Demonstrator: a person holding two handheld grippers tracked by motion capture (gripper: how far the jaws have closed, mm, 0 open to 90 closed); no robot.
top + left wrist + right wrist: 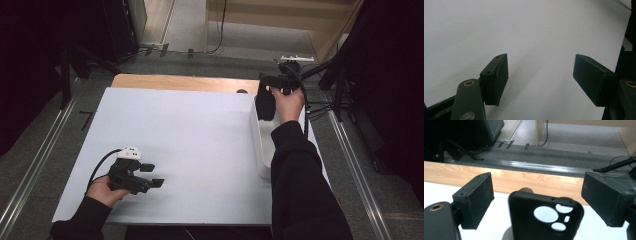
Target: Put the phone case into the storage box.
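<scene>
Standing upright between my right gripper (537, 202) pads is the black phone case (545, 218), camera cutouts facing me; jaws are sitting wide apart, neither pad touching it. From above, the case (265, 104) is sitting at the far end of the white bin (261, 150), at 2 o'clock on the white board (190, 145). My left gripper (156, 175) is resting at 8 o'clock on the board, jaws spread, nothing between them. Wooden table edge (529, 181) is showing at 12 o'clock beyond the case.
</scene>
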